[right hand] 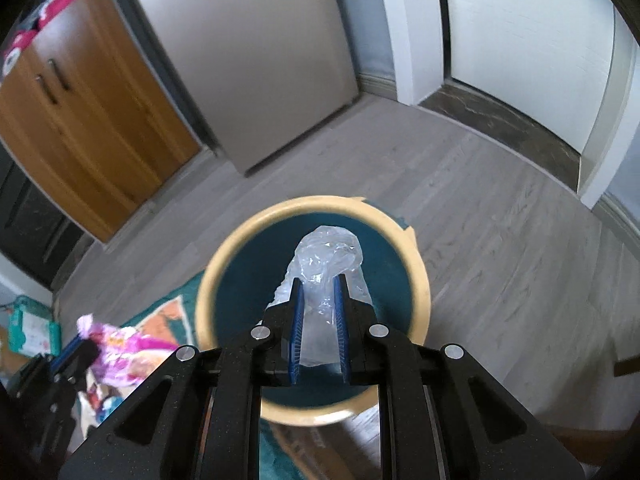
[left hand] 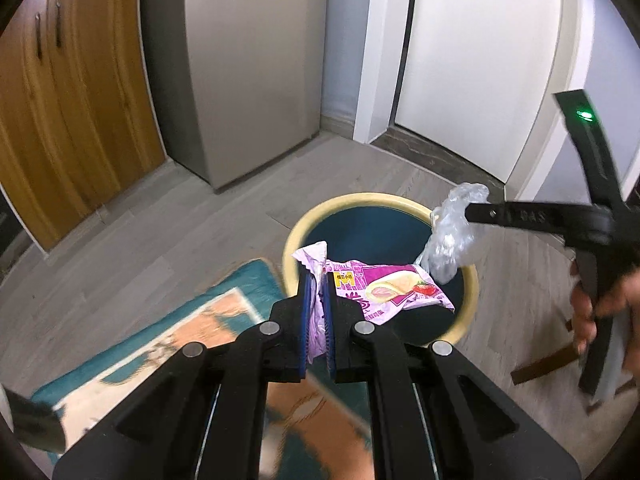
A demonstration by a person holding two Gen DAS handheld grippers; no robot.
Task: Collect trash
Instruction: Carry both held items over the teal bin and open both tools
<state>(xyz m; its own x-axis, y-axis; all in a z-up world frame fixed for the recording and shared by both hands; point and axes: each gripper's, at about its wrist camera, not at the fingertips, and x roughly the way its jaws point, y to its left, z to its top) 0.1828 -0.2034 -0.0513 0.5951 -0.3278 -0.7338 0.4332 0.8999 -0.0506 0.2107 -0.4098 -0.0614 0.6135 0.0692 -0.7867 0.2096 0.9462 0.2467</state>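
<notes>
A round bin (left hand: pixel 472 280) with a cream rim and dark teal inside stands on the floor; it also shows in the right wrist view (right hand: pixel 240 248). My left gripper (left hand: pixel 317 280) is shut on a purple snack wrapper (left hand: pixel 384 284) and holds it over the bin's near left rim. My right gripper (right hand: pixel 320 280) is shut on a crumpled clear plastic bag (right hand: pixel 328 256) above the bin's opening. The right gripper (left hand: pixel 468 210) with the bag (left hand: pixel 452 236) shows at the right of the left wrist view. The left gripper (right hand: pixel 74 346) with the wrapper (right hand: pixel 120 356) shows at the lower left of the right wrist view.
A teal and orange rug (left hand: pixel 168 344) lies beside the bin on grey wood flooring. A wooden cabinet (left hand: pixel 60 100), a grey fridge (left hand: pixel 248 72) and a white door (left hand: pixel 480 48) stand behind. A dark wooden furniture leg (left hand: pixel 544 368) is at the right.
</notes>
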